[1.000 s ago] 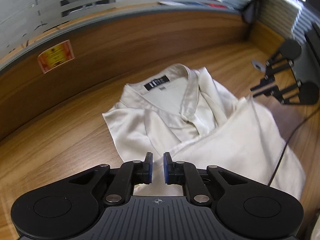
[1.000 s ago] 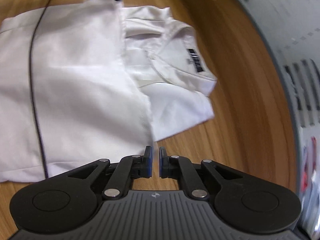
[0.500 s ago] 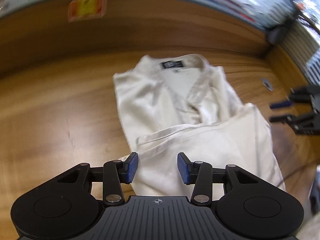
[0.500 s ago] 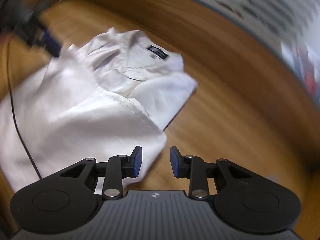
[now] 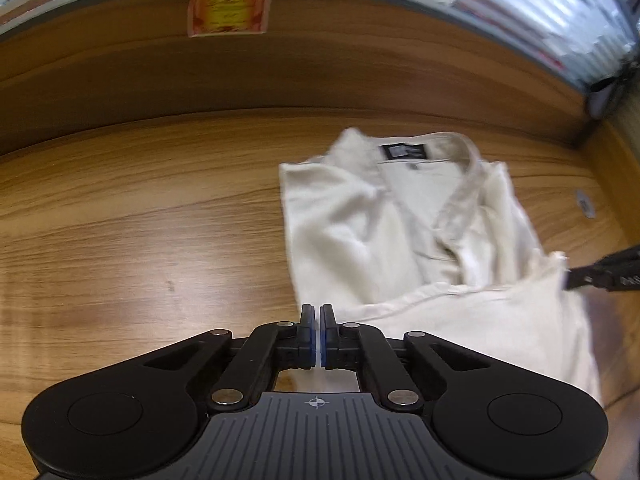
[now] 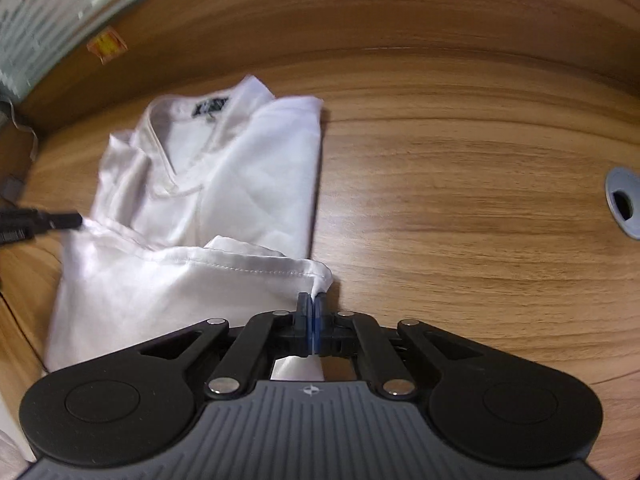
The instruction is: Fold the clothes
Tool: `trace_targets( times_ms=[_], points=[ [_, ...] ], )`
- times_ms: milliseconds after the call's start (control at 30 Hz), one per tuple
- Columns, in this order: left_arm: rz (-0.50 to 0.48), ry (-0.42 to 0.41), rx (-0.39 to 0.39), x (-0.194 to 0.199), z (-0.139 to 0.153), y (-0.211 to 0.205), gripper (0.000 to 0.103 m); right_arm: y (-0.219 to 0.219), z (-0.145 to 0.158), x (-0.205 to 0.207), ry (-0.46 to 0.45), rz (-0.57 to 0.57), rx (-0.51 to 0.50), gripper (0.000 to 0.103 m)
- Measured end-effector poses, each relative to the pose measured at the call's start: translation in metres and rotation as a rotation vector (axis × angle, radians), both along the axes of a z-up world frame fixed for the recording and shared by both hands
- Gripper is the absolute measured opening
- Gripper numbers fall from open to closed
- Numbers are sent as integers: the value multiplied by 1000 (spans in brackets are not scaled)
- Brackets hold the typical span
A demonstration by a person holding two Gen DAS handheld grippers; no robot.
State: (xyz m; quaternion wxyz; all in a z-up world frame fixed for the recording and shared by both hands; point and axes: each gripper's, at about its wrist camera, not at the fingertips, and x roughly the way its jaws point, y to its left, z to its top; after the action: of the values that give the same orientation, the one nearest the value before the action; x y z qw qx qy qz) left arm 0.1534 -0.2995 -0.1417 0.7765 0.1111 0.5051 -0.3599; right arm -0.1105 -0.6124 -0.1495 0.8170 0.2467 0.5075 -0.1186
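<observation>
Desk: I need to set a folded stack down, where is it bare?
Bare wood lies beside the shirt, between it and the cable grommet; also across the shirt, below the orange label. Crowded around both grippers.

Bare bench (image 5: 140,220) lies wide open beside the shirt (image 5: 360,232); the wooden back panel (image 5: 320,72) walls the far edge, a grommet (image 6: 624,202) sits well clear.
</observation>
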Motion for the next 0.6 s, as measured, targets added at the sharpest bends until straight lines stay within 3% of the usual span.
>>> trace_targets(
  times_ms=[267, 500, 600],
  points=[
    [14, 20, -18, 1, 14, 12, 7, 20, 23, -2, -5, 106, -161, 13],
    [-37, -9, -18, -27, 47, 33, 31, 36, 61, -27, -27, 160, -200, 25],
    [-43, -17, -32, -42, 64, 46, 38, 44, 76, -45, -28, 173, -200, 25]
  ],
)
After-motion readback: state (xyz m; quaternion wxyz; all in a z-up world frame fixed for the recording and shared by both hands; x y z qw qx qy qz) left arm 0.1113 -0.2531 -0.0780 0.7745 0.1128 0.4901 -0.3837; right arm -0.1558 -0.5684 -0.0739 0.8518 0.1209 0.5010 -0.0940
